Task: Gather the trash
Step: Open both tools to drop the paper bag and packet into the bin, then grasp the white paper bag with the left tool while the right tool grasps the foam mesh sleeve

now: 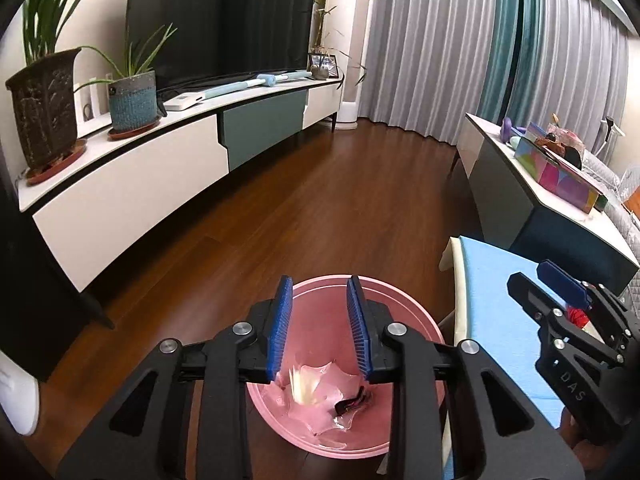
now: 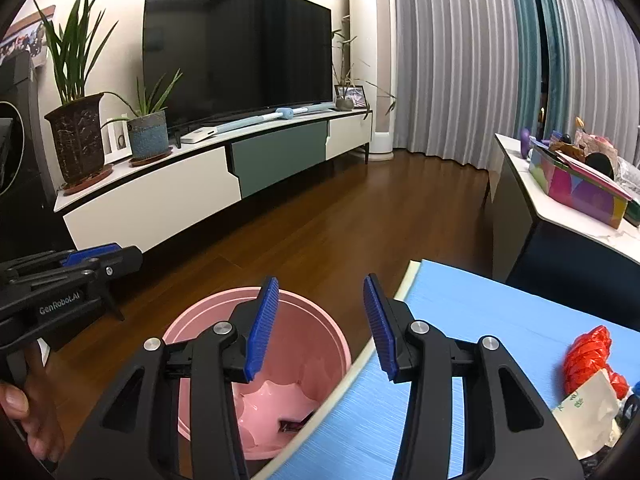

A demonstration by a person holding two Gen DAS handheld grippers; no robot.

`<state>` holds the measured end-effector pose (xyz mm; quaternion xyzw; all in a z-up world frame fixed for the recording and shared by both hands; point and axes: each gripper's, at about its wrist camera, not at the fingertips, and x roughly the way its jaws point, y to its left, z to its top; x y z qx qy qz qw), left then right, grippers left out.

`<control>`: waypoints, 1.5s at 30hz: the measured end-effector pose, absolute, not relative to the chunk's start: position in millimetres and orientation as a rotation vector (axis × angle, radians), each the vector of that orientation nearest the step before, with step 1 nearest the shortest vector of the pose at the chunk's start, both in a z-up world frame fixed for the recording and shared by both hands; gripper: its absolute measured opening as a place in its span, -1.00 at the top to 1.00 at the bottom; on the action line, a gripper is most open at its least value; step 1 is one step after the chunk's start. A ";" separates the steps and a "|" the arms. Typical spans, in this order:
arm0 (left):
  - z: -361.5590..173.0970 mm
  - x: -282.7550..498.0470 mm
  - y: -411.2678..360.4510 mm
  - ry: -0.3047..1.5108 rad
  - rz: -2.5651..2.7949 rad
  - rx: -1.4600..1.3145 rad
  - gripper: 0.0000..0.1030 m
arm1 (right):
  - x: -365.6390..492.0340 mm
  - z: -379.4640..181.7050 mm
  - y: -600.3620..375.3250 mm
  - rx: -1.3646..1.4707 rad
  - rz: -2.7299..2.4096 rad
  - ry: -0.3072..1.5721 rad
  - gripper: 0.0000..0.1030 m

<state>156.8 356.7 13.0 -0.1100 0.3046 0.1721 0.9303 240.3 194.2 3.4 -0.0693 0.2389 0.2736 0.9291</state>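
A pink bin (image 1: 320, 328) stands on the wooden floor beside a blue-topped table (image 2: 460, 312). Inside lie a clear crumpled wrapper (image 1: 320, 384) and a small dark wrapper (image 1: 354, 402), the dark wrapper (image 2: 294, 424) also showing in the right wrist view. My left gripper (image 1: 319, 284) hangs open over the bin with nothing between its blue pads. My right gripper (image 2: 321, 280) is open and empty too, over the bin's (image 2: 304, 332) right rim and the table edge. On the table lie a red plastic bag (image 2: 588, 356) and a white paper slip (image 2: 584, 408).
A long TV cabinet (image 1: 132, 176) with potted plants (image 1: 44, 108) and a television (image 1: 224, 20) runs along the left wall. A side table (image 1: 532, 196) carrying a colourful box (image 1: 560, 176) stands at the right, with curtains (image 1: 432, 40) behind. Wooden floor (image 1: 320, 208) lies between.
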 end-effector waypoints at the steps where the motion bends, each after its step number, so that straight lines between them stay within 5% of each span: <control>1: 14.3 156.5 354.6 0.620 0.350 -0.220 0.43 | 238.6 5.6 191.5 -0.140 0.561 0.486 0.13; 28: 55.9 137.5 174.4 0.479 0.061 -0.099 0.43 | 133.0 83.3 -87.0 -0.101 0.264 0.374 0.12; 45: -4.6 167.3 71.7 0.596 -0.108 -0.080 0.43 | 121.8 -10.1 -196.7 -0.104 -0.018 0.406 0.12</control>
